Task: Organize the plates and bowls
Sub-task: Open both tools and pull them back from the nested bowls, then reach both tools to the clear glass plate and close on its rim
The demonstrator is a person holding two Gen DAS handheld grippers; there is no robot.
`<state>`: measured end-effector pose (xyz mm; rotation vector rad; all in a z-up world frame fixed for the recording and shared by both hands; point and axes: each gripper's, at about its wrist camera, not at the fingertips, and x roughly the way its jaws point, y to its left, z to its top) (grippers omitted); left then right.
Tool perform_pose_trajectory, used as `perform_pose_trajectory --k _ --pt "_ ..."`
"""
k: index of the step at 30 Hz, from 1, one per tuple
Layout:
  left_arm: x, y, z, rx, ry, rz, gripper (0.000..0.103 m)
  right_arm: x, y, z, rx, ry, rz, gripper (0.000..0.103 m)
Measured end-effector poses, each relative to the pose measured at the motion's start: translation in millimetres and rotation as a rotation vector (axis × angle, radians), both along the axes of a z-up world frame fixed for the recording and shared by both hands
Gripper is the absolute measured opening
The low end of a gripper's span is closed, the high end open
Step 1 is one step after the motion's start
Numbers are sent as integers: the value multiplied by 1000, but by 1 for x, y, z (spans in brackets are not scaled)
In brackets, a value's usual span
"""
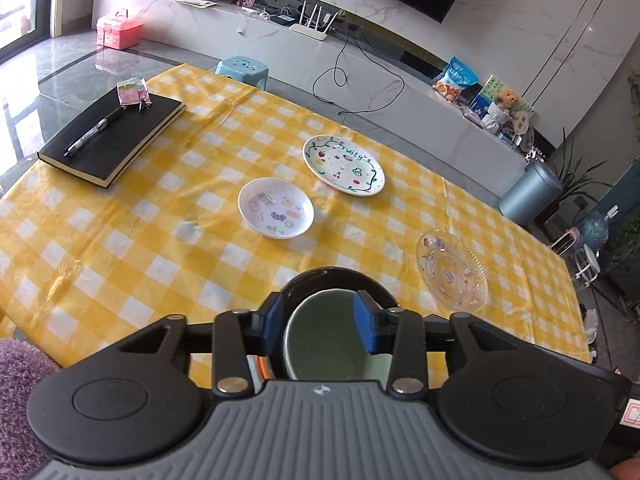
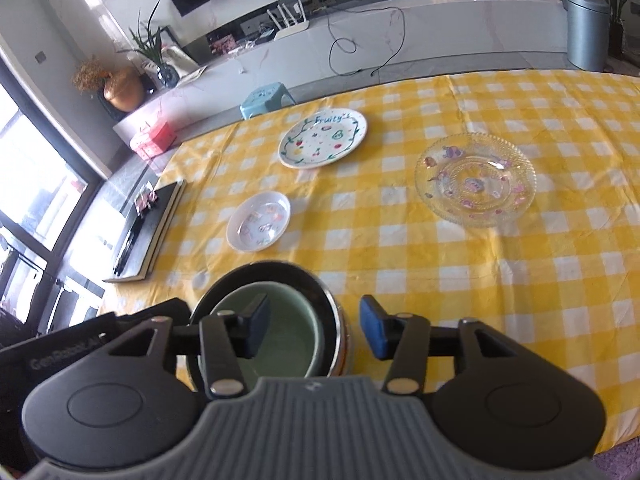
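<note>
Pale green bowl is seen nested inside a dark bowl on the desk, just below both grippers. Left gripper and right gripper are held apart, nothing clamped.

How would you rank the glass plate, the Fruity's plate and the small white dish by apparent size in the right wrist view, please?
1. Glass plate, largest, though it lies nearer the camera than the next.
2. Fruity's plate, farthest away, so the true gap is unsure.
3. Small white dish, clearly smallest.
</note>
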<state>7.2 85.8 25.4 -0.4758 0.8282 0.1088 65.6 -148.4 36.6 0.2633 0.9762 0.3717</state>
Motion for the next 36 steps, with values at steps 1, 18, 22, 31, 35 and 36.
perform_pose_trajectory --k 1,18,22,31,35,36 --pt "1 0 0 -12 -4 -3 49 1 -4 -1 3 -1 -13 54" --pt "90 -68 3 -56 -31 -274 50 36 -92 -23 74 -53 -214 52" --pt "111 -85 -2 -70 -30 -251 42 50 -109 -29 83 -80 -246 52" --pt "147 -129 -44 -25 -34 -118 31 90 -149 -61 62 -104 -299 51" --pt "159 -135 -70 -36 -3 -44 30 109 -166 -84 116 -78 -297 47" --pt "160 -136 -76 -40 -2 -32 30 113 -169 -88 128 -72 -299 45"
